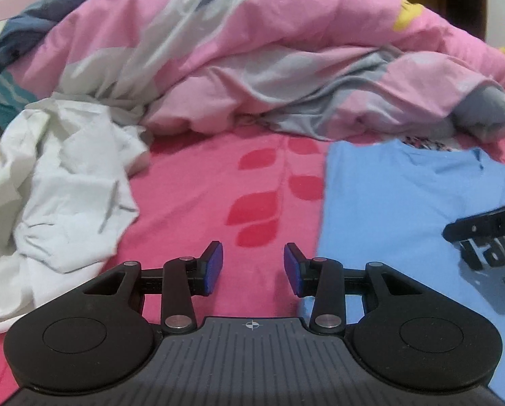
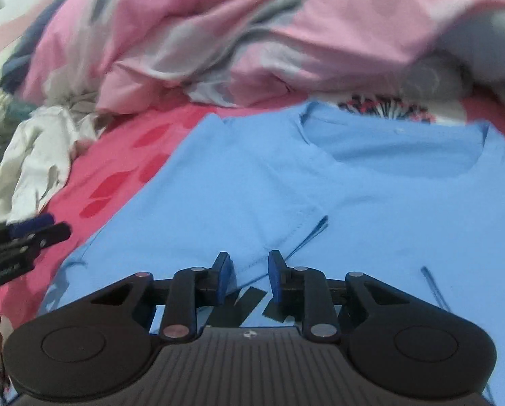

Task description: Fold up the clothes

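Bedding is filling the scene: a pink bedsheet (image 1: 198, 186) with red leaf prints is covering the bed, and a rumpled pink and grey duvet (image 1: 252, 50) is heaping up along its far side. A light blue T-shirt (image 2: 354, 203) is lying spread flat on the sheet, its neckline toward the duvet and dark lettering showing near its lower part; one side is lying folded over the chest, leaving a stitched hem edge crossing the front. A crumpled white garment (image 1: 56, 186) is sitting well apart from it, on the left of the sheet, with dark blue and teal clothes bunching behind. The left hand-held gripper (image 1: 253, 267) is hovering over bare sheet just beside the T-shirt's edge, its blue pads standing partly apart with nothing between them. The right hand-held gripper (image 2: 247, 277) is hanging over the T-shirt near the hem edge, its pads narrowly apart and gripping no cloth.
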A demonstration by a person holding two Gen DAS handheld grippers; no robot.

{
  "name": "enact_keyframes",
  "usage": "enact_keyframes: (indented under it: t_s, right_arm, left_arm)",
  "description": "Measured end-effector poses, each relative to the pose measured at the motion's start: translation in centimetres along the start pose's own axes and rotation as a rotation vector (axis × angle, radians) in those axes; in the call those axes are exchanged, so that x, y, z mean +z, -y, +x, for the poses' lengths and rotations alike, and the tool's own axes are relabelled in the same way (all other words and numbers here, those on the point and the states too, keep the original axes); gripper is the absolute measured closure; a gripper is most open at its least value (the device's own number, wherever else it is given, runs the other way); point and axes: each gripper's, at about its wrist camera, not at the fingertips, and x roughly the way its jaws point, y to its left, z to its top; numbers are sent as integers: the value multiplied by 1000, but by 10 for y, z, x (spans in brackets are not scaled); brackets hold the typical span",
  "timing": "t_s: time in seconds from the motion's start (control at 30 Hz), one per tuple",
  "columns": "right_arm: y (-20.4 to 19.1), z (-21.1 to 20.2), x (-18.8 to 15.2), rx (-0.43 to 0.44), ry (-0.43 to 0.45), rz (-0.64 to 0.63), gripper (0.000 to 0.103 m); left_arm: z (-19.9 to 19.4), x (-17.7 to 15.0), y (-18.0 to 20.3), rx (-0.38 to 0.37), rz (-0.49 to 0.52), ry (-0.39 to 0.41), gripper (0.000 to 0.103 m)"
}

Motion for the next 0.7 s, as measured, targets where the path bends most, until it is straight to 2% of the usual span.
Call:
enact_keyframes:
  t_s: [0.13,0.2,0.33,0.4,0.47,0.5,0.53,0.57,0.7]
  right_arm:
    - [-19,-16,13,-10,73,-77,77]
    - [-31,-12,28,17,110,-136,77]
    - [-51,24,59,108,114,-186,81]
    - [-55,56,71,151,69,-179,83]
    - [-57,92,81,105,23,-194,84]
    - [-55,107,87,76,10,-194,91]
    - [-52,116,95,82,20,-184,93]
    - [-48,119,103,86,37,-164,95]
    - [-32,125,127,3,73,-86,95]
  left_arm:
    - [8,-3,16,36,71,-28,64]
    - [12,-4,20,58,84,-49,64]
    - [17,-6,18,71,82,-72,63]
    - [17,-8,18,73,88,-71,62]
    - [17,-9,18,75,95,-70,62]
    - [17,-9,18,74,96,-70,62]
    - [17,-9,18,72,96,-71,62]
    - [17,-9,17,69,95,-72,62]
    - [18,-9,15,61,87,-75,61]
